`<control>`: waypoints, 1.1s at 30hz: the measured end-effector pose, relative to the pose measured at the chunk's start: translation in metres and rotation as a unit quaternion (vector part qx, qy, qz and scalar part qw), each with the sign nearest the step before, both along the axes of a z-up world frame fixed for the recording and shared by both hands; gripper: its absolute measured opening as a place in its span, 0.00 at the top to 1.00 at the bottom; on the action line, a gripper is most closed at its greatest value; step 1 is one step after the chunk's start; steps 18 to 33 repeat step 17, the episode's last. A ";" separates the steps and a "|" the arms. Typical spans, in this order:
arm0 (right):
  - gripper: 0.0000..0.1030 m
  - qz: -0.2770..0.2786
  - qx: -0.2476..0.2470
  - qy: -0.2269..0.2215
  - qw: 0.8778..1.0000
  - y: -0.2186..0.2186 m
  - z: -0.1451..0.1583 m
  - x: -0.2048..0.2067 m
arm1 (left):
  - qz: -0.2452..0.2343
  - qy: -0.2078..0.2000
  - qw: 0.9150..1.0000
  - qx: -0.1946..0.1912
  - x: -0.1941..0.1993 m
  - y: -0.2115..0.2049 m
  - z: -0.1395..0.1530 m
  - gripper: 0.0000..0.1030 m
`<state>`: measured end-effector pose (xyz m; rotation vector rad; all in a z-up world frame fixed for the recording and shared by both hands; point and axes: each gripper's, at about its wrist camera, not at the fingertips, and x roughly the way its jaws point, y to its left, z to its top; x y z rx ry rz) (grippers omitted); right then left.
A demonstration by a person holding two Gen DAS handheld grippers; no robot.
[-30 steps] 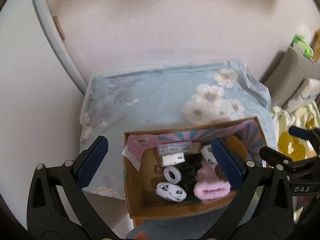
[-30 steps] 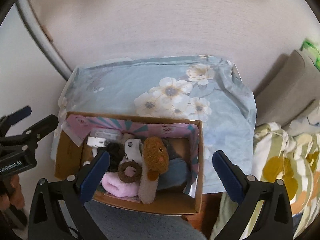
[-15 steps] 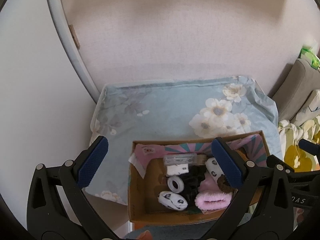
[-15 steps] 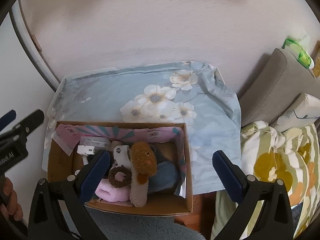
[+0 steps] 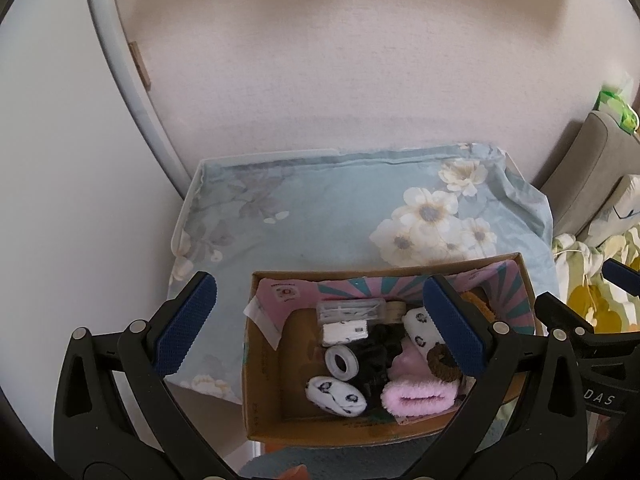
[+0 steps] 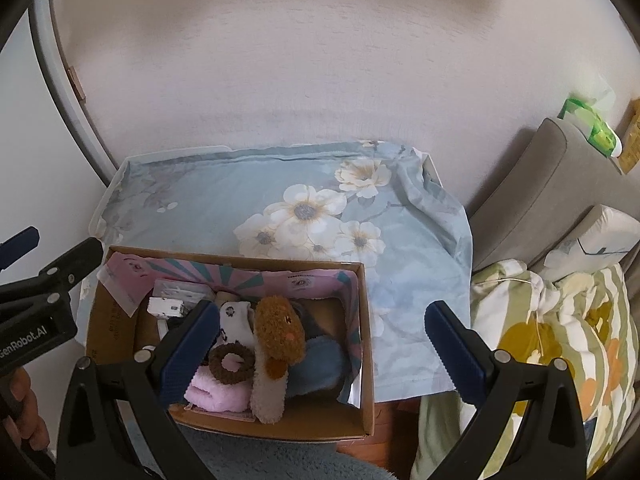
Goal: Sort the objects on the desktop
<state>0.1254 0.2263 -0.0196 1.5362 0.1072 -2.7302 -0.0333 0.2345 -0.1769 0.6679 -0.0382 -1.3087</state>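
Both grippers are up above the cardboard box (image 5: 264, 364), nothing held. I see the left gripper (image 5: 320, 326) with jaws wide apart, empty; the right gripper (image 6: 320, 344) is the same, jaws spread and empty. The box sits at the near edge of the desk, on a pale blue floral cloth (image 5: 320, 216) that covers it; in the left wrist view the box is at 6 o'clock, and in the right wrist view at 7 o'clock. Inside, from the left wrist view: a clear plastic case (image 5: 352, 309) against the far wall, a white charger block (image 5: 345, 332) just in front of it, a tape roll (image 5: 340, 362) nearer, a white panda-print sock (image 5: 335, 395) at the near left, a pink fluffy sock (image 5: 418, 397) to its right, and a black tangle (image 5: 374, 356) in the middle that I cannot identify. The right wrist view adds a brown hair scrunchie (image 6: 232, 362) resting on the pink sock, a brown plush toy (image 6: 278, 326) touching it at 3 o'clock, and a blue fabric item (image 6: 320, 364) beyond that. A striped floral quilt (image 6: 560, 320) lies at 3 o'clock, off the desk.
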 end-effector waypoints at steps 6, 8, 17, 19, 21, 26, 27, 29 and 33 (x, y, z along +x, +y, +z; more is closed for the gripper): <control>0.01 0.004 0.003 0.011 1.000 -0.002 0.003 -0.001 | 0.001 -0.001 1.000 0.004 0.002 -0.006 0.001 0.00; 0.01 0.005 0.002 0.012 1.000 -0.003 0.003 -0.002 | 0.001 0.000 1.000 0.004 0.003 -0.007 0.002 0.00; 0.01 0.007 0.002 0.006 1.000 -0.008 0.002 -0.008 | -0.005 -0.005 1.000 -0.004 0.003 -0.010 0.004 0.00; 0.01 0.007 0.002 0.006 1.000 -0.008 0.002 -0.008 | -0.005 -0.005 1.000 -0.004 0.003 -0.010 0.004 0.00; 0.01 0.007 0.002 0.006 1.000 -0.008 0.002 -0.008 | -0.005 -0.005 1.000 -0.004 0.003 -0.010 0.004 0.00; 0.01 0.007 0.002 0.006 1.000 -0.008 0.002 -0.008 | -0.005 -0.005 1.000 -0.004 0.003 -0.010 0.004 0.00; 0.01 0.007 0.002 0.006 1.000 -0.008 0.002 -0.008 | -0.005 -0.005 1.000 -0.004 0.003 -0.010 0.004 0.00; 0.01 0.007 0.002 0.006 1.000 -0.008 0.002 -0.008 | -0.005 -0.005 1.000 -0.004 0.003 -0.010 0.004 0.00; 0.01 0.007 0.002 0.006 1.000 -0.008 0.002 -0.008 | -0.005 -0.005 1.000 -0.004 0.003 -0.010 0.004 0.00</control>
